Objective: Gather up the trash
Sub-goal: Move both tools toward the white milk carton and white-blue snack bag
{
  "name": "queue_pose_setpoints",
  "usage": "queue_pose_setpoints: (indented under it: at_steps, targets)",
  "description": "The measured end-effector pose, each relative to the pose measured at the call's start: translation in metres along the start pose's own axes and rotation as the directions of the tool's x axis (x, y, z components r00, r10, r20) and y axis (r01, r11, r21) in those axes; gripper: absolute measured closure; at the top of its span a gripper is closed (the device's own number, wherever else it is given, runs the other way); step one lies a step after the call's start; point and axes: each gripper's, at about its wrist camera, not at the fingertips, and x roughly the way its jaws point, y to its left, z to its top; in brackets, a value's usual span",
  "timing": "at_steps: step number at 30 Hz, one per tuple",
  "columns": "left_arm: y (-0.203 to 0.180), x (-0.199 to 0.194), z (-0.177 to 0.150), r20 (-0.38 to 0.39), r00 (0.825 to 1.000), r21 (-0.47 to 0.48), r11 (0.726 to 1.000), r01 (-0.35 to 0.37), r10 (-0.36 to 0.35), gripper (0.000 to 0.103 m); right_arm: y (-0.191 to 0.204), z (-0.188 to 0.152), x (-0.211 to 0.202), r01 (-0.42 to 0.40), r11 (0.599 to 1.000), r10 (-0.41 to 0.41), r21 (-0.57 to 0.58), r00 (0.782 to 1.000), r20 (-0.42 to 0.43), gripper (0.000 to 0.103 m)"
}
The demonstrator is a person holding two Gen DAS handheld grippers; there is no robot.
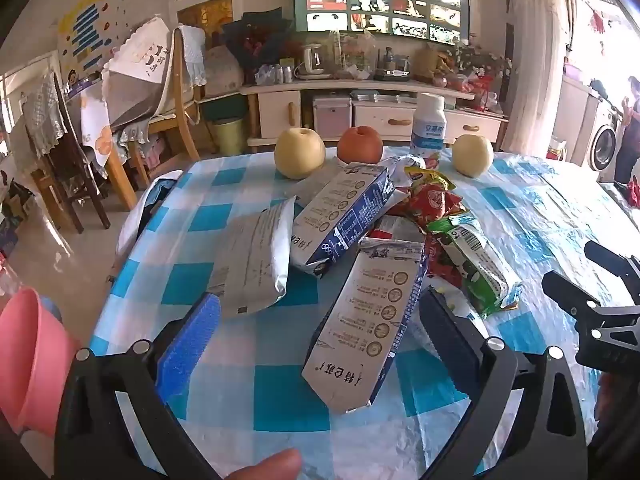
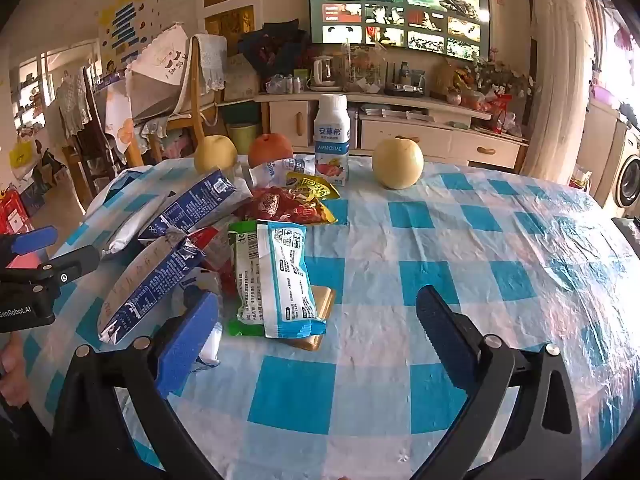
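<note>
Nothing collected yet as far as we see: left to right, pink bin (image 1: pixel 28 356) off the table edge, milk cartons (image 1: pixel 368 320), snack wrappers (image 2: pixel 276 280) all still piled on the checked tablecloth (image 2: pixel 440 240). We hold left gripper (image 1: pixel 320 340) and right gripper (image 2: pixel 320 332) wide, both empty; whole pile left.

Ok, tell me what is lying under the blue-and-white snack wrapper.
Under the blue-and-white snack wrapper lie a green wrapper and a flat tan packet, with only their edges showing. Whatever else lies beneath is covered.
</note>
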Motion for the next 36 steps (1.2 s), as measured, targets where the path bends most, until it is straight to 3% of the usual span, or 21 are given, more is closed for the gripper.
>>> queue_pose_setpoints:
  at_steps: [18, 23, 28, 33, 36]
  targets:
    - [-0.001, 0.008, -0.003, -0.023, 1.0, 0.019, 1.0, 0.006, -0.005, 0.005, -0.001, 0.0, 0.001, 0.001, 1.0, -0.001, 0.0, 1.0, 0.0, 0.003]
    - [-0.002, 0.011, -0.003, -0.031, 0.998, 0.046, 0.997, -0.056, 0.057, 0.005, -0.002, -0.001, 0.002, -0.003, 1.0, 0.003, 0.007, 1.0, -0.001, 0.003]
    - [0.005, 0.013, -0.004, -0.051, 0.999, -0.01, 1.0, 0.014, -0.015, 0.005, -0.003, -0.001, 0.003, -0.006, 1.0, 0.006, 0.009, 1.0, -0.002, 0.003]
    - [0.006, 0.013, -0.003, -0.044, 0.999, -0.032, 0.999, -0.01, 0.008, 0.005, 0.001, 0.001, 0.0, -0.006, 1.0, 0.006, 0.014, 1.0, -0.001, 0.003]
    - [0.009, 0.012, -0.001, -0.064, 0.996, -0.089, 0.995, 0.049, -0.055, 0.005, 0.0, 0.001, 0.0, -0.007, 1.0, 0.007, 0.015, 1.0, -0.001, 0.003]
